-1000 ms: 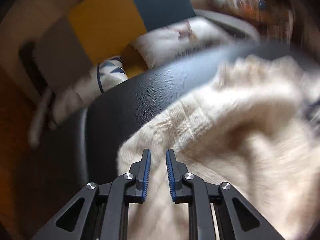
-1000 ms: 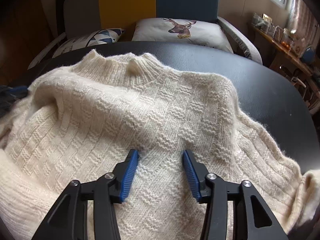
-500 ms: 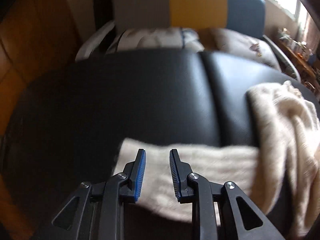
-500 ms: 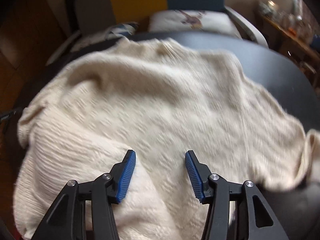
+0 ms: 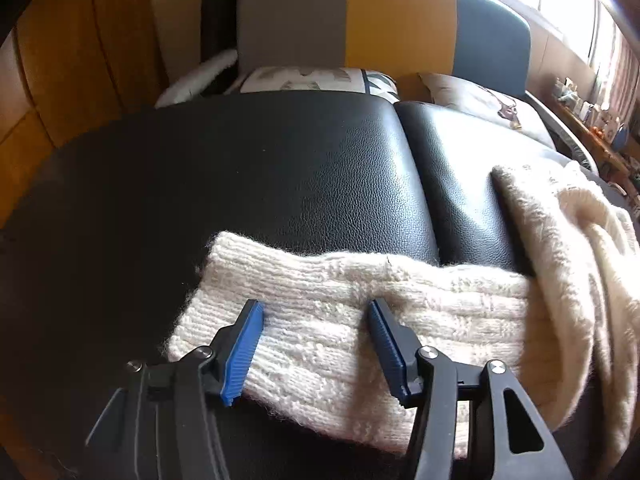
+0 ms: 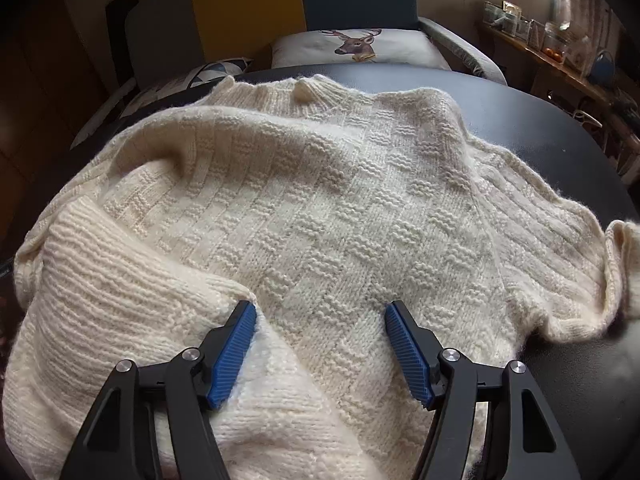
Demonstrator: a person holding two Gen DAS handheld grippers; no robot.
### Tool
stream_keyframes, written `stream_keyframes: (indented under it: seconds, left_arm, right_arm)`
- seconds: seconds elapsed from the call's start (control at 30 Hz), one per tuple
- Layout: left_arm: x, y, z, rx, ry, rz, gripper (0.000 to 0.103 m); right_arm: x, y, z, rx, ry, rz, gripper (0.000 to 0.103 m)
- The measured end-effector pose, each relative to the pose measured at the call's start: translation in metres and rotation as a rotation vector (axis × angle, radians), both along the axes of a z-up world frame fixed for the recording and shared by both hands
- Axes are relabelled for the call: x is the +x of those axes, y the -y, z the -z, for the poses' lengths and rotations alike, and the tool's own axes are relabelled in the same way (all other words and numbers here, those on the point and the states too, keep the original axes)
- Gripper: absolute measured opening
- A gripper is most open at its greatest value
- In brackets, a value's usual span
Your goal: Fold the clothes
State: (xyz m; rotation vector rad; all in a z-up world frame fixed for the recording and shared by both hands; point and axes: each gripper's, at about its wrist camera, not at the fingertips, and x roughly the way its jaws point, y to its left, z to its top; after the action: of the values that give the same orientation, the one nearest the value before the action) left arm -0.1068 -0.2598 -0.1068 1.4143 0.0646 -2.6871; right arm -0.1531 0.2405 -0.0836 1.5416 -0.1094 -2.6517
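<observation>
The sweater (image 6: pixel 320 208) lies spread on the black table (image 5: pixel 280 168), collar at its far edge, barely folded. Left gripper (image 5: pixel 316 340) hangs wide open over one sleeve (image 5: pixel 320 320); right gripper (image 6: pixel 320 344) gapes empty above the body. All folds remain.

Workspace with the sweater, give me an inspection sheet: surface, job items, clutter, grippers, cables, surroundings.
Surface: black leather-look table, seam down its middle.
Job's things: cream knit sweater spread flat, collar at the far edge; one sleeve stretched out sideways across the table.
Clutter: nothing seen on the table.
Grippers: left gripper open, over the sleeve cuff; right gripper open, over the sweater's body.
Cables: nothing seen.
Surroundings: grey, yellow and blue sofa, deer cushion, cluttered shelf by a window.
</observation>
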Motion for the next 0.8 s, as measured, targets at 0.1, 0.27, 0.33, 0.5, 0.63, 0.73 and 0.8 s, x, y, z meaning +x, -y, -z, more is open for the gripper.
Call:
stream_keyframes:
  seconds: [0.1,0.27,0.33,0.5,0.63,0.73,0.8]
  left_arm:
    - [0.004,-0.003,-0.001,0.001,0.006,-0.004,0.052]
    - [0.005,-0.021,-0.003,-0.064,0.007,0.071,0.01]
    - [0.005,-0.029,-0.01,-0.104,-0.009,0.115,0.009]
    - [0.008,-0.015,-0.05,-0.11,-0.121,0.09,0.008]
    - [0.008,0.013,-0.09,-0.093,-0.214,0.02,0.008]
    - [0.003,0.034,-0.107,-0.108,-0.243,-0.027,0.008]
    - [-0.002,0.047,-0.108,-0.134,-0.242,-0.064,0.008]
  right_arm:
    - [-0.004,0.0,0.001,0.005,0.004,0.004,0.069]
    - [-0.004,0.003,0.002,0.011,0.0,0.016,0.069]
    - [-0.003,0.002,0.001,0.011,0.004,0.017,0.069]
    - [-0.004,0.002,0.001,0.009,0.016,0.016,0.069]
    - [-0.003,0.003,0.002,0.01,0.013,0.02,0.07]
    - [-0.003,0.003,0.002,0.008,0.012,0.021,0.07]
    - [-0.003,0.003,0.002,0.007,0.012,0.021,0.07]
